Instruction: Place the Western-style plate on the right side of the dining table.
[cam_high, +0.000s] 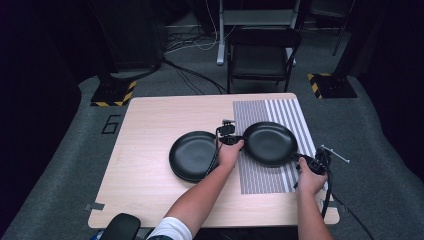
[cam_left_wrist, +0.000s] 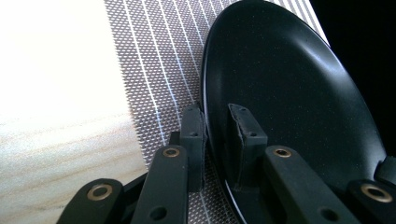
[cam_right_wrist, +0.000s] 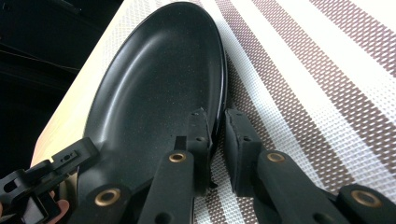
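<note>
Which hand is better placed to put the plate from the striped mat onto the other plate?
Left: its tongs grip the plate on the rim nearest the other plate. The right tongs hold the far rim.

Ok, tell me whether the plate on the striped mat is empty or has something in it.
Empty. The black plate on the striped mat shows a bare, glossy inside in both gripper views.

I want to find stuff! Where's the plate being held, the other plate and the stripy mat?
Held plate (cam_high: 270, 142), high view, its middle.
Other plate (cam_high: 192, 155), high view, its middle.
Stripy mat (cam_high: 260, 177), high view, bare near part.
</note>
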